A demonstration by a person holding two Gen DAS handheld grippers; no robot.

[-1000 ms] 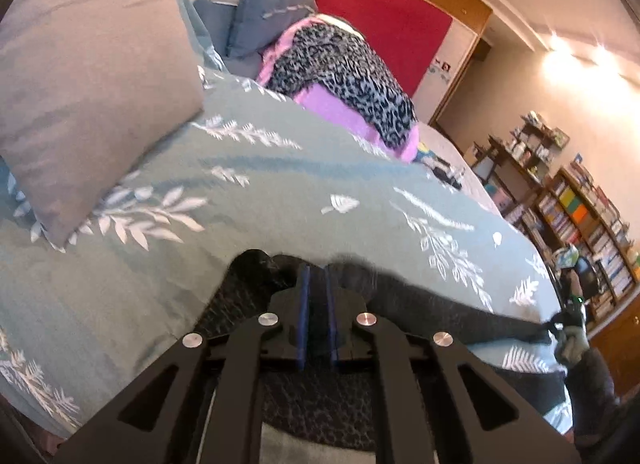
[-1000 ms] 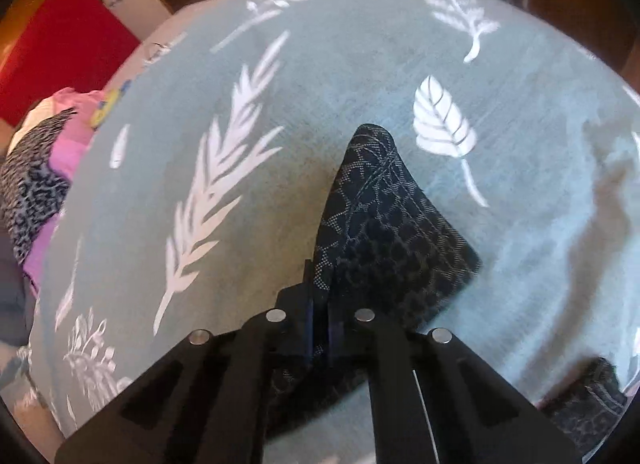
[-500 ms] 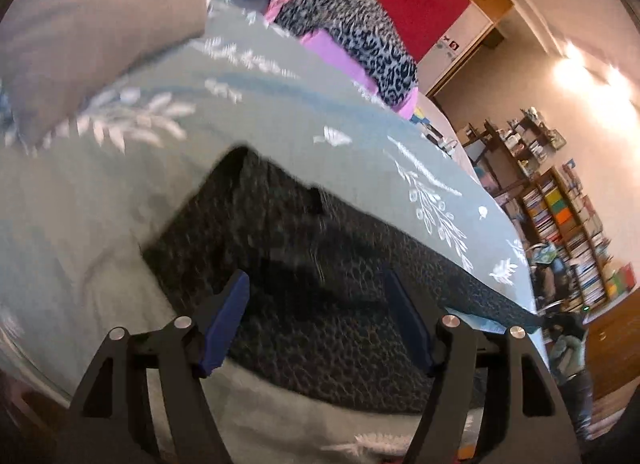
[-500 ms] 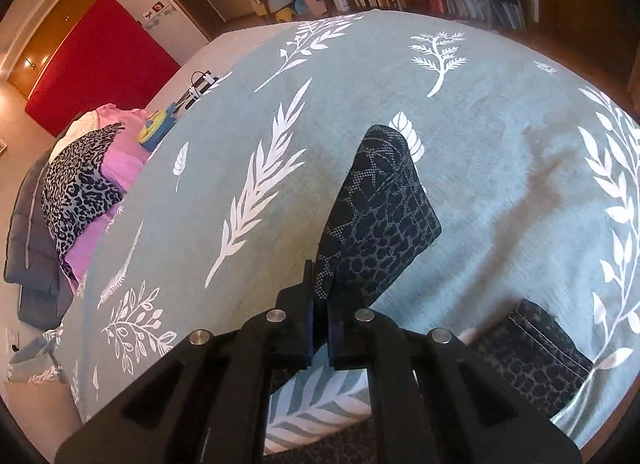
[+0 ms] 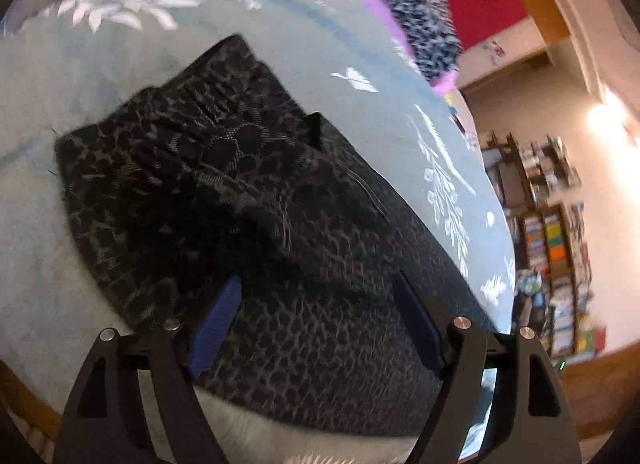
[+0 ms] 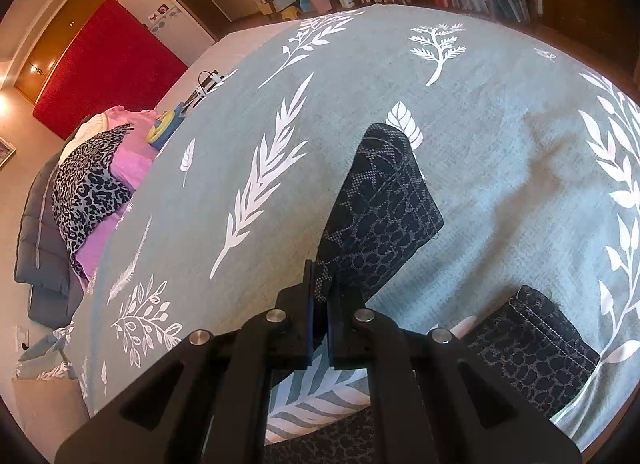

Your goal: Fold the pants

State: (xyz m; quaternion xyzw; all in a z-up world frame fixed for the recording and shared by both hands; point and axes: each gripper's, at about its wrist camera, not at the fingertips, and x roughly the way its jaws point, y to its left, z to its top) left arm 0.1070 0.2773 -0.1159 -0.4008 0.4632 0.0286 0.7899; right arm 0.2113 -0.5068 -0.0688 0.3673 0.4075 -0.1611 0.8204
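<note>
Dark leopard-pattern pants (image 5: 248, 200) lie on the teal leaf-print bedspread (image 5: 100, 76), waistband end toward the upper left in the left wrist view. My left gripper (image 5: 316, 320) is open and empty, held just above the pants' upper part. In the right wrist view my right gripper (image 6: 320, 296) is shut on a leg end of the pants (image 6: 380, 204) and holds it lifted off the bedspread (image 6: 500, 144). The other leg end (image 6: 536, 348) lies flat at the lower right.
A pile of pink and leopard-print clothes (image 6: 96, 180) and a grey padded jacket (image 6: 36, 232) sit at the far side of the bed. Small items (image 6: 168, 124) lie beside them. Bookshelves (image 5: 556, 256) and a red panel (image 6: 100, 68) line the room.
My left gripper has opened, let go of the pants' waist end and pulled back above it. My right gripper has lifted higher, still shut on the leg end.
</note>
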